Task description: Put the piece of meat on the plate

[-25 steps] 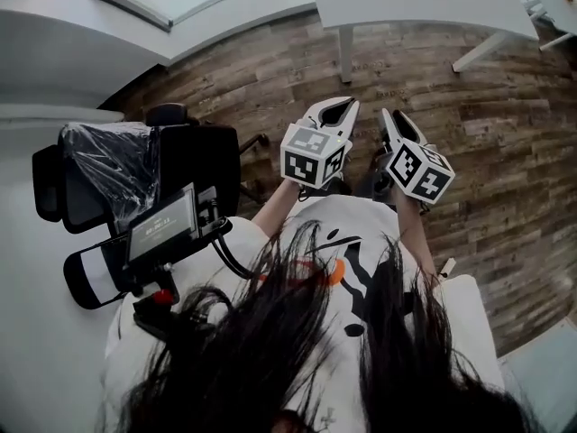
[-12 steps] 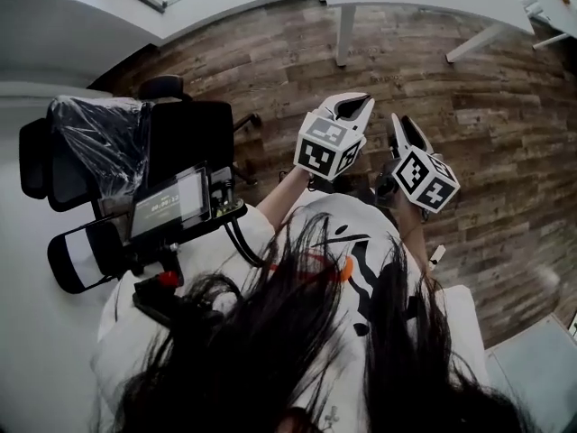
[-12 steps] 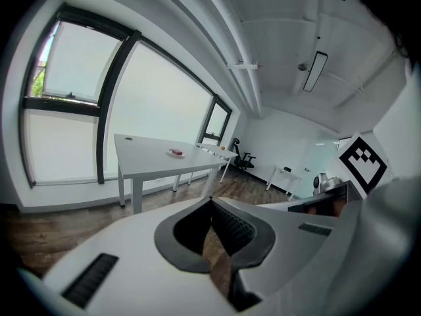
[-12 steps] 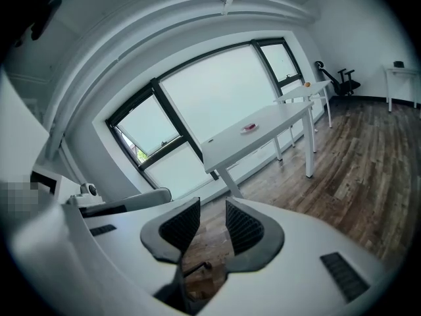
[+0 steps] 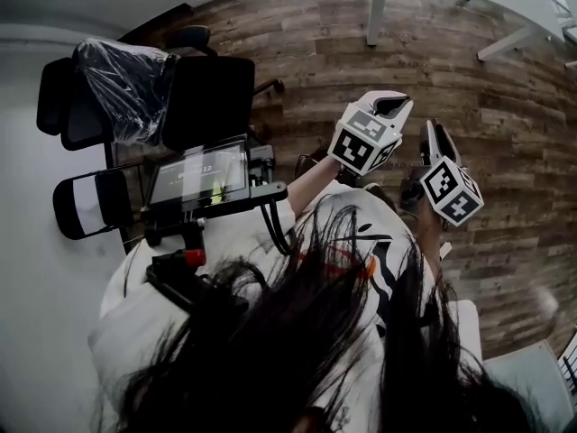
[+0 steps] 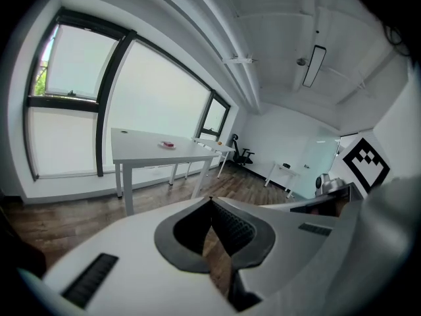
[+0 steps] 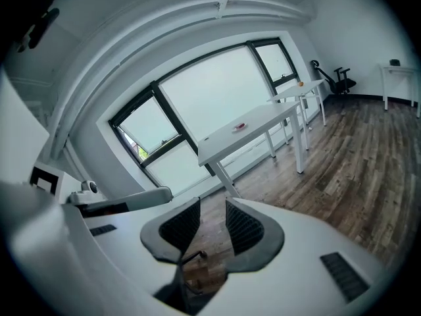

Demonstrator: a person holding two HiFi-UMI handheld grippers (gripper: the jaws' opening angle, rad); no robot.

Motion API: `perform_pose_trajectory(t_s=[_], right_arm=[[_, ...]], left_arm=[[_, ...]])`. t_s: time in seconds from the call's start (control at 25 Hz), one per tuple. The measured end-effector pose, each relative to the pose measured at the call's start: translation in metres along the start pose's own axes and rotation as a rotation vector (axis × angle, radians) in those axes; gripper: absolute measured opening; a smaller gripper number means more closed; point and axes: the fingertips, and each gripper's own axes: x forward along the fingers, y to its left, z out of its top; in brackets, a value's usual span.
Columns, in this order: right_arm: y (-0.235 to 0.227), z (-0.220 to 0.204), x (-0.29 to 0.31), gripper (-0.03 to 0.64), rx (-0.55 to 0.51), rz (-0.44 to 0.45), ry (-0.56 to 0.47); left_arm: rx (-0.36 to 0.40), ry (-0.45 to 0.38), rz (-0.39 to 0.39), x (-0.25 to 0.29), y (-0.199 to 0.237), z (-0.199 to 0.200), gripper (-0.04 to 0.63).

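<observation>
Well back from the white table (image 6: 139, 149), left gripper (image 6: 210, 204) jaws pressed together on nothing, right gripper (image 7: 212, 210) jaws apart and empty, reddish piece of meat (image 6: 168, 145) far off on that tabletop.

— What colour are the tools?
— The white plastic left gripper (image 6: 210, 203) and the white plastic right gripper (image 7: 212, 209) both have dark grey pads with a fine ribbed grid. Each carries a marker cube (image 5: 363, 142) patterned in black and white squares.
— And the ground?
— The wooden plank floor (image 5: 315, 25) is streaky brown and grey.
— Farther off?
— A long white table (image 6: 145, 153) holds a small pale plate (image 6: 162, 145) with a reddish piece of meat (image 6: 168, 143).
— Near the person?
— A black padded office chair (image 5: 207, 97), a small red knob (image 5: 192, 257) and a white shirt (image 5: 361, 233) printed in black and orange.
</observation>
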Motion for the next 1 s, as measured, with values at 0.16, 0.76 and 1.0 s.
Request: perform_pose_trajectory(t_s=[0.16,0.76,1.0], right_arm=[[-0.002,0.002,0.004,0.129,0.009,0.007,-0.010],[0.002,0.007,0.011,0.129,0.000,0.029,-0.013],[0.000,0.014,0.009,0.129,-0.011,0.022,-0.030]], left_arm=[[0.020,0.006,-0.011,0.001,-0.002,-0.002,0.006],[0.046,0.020,-0.006,0.003,0.002,-0.003,0.006],[0.073,0.010,-0.023,0.005,-0.006,0.006,0.006]])
